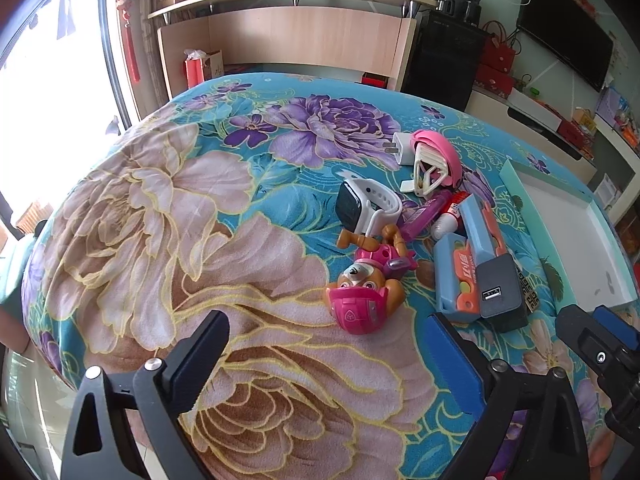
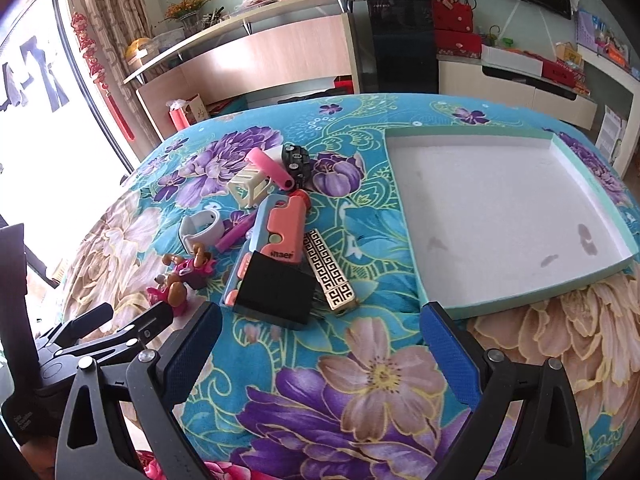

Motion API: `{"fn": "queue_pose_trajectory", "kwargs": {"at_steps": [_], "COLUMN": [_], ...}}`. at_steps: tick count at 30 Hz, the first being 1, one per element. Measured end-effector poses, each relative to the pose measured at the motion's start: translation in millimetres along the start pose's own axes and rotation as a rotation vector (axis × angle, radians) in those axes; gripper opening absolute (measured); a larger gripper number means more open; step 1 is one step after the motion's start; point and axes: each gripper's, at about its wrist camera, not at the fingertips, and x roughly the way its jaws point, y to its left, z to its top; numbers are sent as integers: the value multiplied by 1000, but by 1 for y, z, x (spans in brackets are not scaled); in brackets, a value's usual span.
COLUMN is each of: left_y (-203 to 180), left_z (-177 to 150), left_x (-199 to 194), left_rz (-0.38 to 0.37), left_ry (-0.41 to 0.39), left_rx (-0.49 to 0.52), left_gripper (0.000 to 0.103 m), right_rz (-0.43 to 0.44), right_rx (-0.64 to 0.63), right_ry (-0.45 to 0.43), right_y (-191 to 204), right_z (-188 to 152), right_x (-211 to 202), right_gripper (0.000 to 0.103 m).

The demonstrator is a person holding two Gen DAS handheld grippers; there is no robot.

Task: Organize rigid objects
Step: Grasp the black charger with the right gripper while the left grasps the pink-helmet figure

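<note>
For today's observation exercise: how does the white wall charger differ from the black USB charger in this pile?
Colour: the white wall charger is white, the black USB charger black. Support: the white one lies on the blanket beside the pink toy; the black one rests on the blue case. Visible end: prongs on the white, a USB port on the black. Both are blocky chargers.

Toy pup (image 1: 366,286) on its side beside white watch (image 1: 366,206), blue-orange case (image 2: 276,236) w/ black charger (image 2: 276,290) on top; shallow tray (image 2: 404,168) empty, to their right.
</note>
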Motion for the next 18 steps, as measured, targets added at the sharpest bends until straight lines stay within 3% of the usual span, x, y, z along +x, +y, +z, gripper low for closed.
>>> {"fn": "queue_pose_trajectory", "kwargs": {"at_steps": [11, 15, 18], "left_y": [-2, -2, -2], "left_z": [6, 8, 8], "left_x": [15, 21, 25], "left_rz": [-9, -16, -29], "left_ry": [-3, 5, 10], "left_rx": [45, 54, 50], "left_gripper": [92, 89, 86], "right_rz": [90, 108, 110], "right_rx": [34, 30, 37], "right_ry": [70, 89, 91], "right_y": [10, 15, 15], "right_z": [6, 6, 7], "right_x": [32, 42, 46], "right_gripper": [98, 88, 87]}}
